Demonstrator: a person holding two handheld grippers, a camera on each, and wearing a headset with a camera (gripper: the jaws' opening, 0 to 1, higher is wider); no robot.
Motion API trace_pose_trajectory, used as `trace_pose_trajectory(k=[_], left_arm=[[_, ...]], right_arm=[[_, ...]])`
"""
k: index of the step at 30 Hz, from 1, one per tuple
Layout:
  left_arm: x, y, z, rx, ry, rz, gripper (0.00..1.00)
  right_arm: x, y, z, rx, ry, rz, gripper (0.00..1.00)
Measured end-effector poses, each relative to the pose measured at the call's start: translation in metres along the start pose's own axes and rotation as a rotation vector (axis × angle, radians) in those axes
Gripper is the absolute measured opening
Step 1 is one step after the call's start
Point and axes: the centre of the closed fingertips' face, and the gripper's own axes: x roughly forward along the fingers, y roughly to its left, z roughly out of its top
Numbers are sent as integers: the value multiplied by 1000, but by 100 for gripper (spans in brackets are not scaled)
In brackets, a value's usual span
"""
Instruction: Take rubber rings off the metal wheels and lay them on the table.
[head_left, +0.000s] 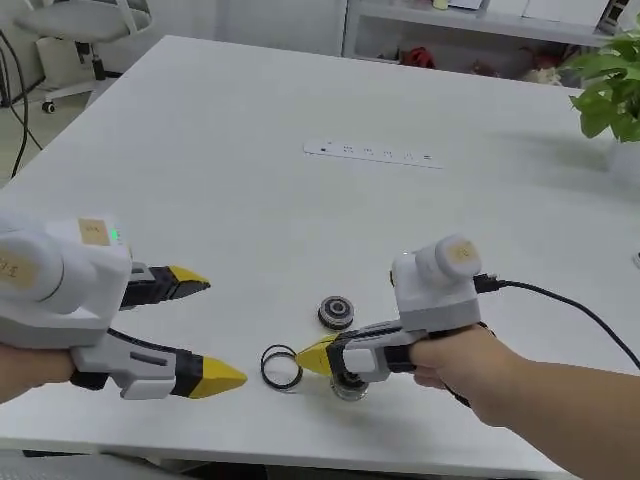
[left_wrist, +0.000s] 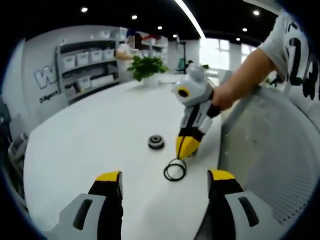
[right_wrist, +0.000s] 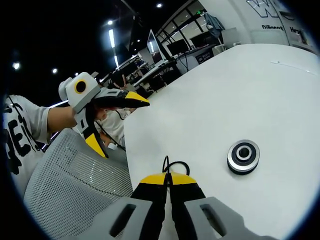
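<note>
Hovering over the near table (head_left: 300, 220) edge, left gripper (head_left: 207, 328): jaws wide apart, nothing between them, yellow tips pointing toward the right one. Right gripper (head_left: 312, 358) is low over the table, held by a hand (head_left: 455, 362), jaws pressed together. One rubber ring (head_left: 265, 368) lies flat on the table, between the two grippers. Its edge meets the right tips. In the right gripper view the ring's near part is hidden behind the tips, so can't tell if it's pinched or just touching. A second wheel (head_left: 350, 390) sits directly under the right gripper, mostly hidden; can't tell if it carries a ring. Just beyond the right tips, a metal wheel (head_left: 336, 312) lies flat, dark ring around its rim, apart from the loose ring. Further out mid-table, a white power strip (head_left: 372, 153). Far right edge has a green plant (head_left: 610, 85), with shelving (head_left: 480, 30) behind the table.
</note>
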Motion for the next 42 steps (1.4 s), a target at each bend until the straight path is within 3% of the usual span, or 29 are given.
trace_pose_trajectory(k=[7,22,42], left_arm=[[3,0,-1,-3,6,-7,70],[7,1,1,1,15,-19,70],[16,9,13,13,11,-21,69]], right_arm=[[0,-2,-1,-31,20,-13,0],[0,-4,-1,-98,44,-27,12],[-27,-23,18,-128,-23,-79,17]])
